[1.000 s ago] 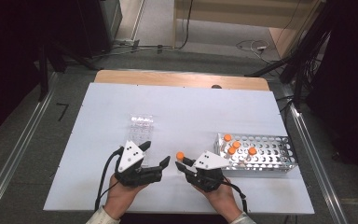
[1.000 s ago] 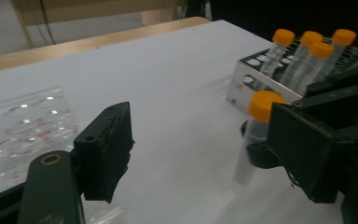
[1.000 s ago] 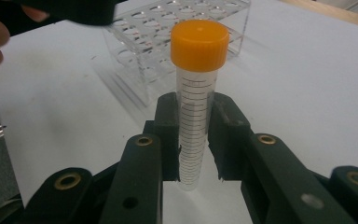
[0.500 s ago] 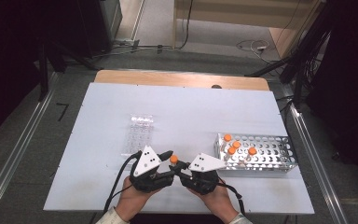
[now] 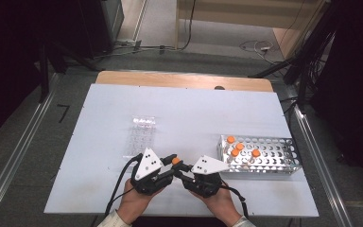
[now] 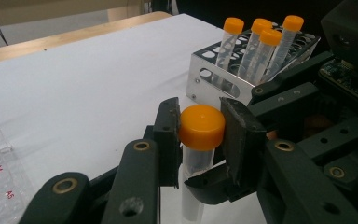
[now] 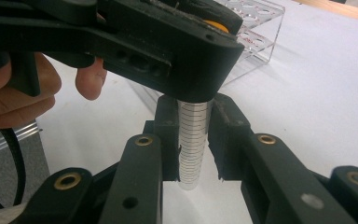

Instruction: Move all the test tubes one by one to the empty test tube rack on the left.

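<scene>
- the tube (image 6: 196, 163) stands upright between both grippers, above the table's (image 5: 194, 113) near edge, metal rack (image 5: 283, 161) to the right.
- right gripper (image 7: 193, 140) clamps its body; left gripper (image 6: 200, 133) has just been closing and now pinches the orange cap (image 6: 201, 127) (twist axis vertical).

Lighting: bright, even, from overhead on the table (image 5: 217, 113); surrounds at frame edges dark. Shadows: soft, short, under the rack (image 5: 260, 153). Glare: mild on white tabletop. Focus: high view soft; gripper views sharp centrally, bottom-edge jaws slightly blurred.
</scene>
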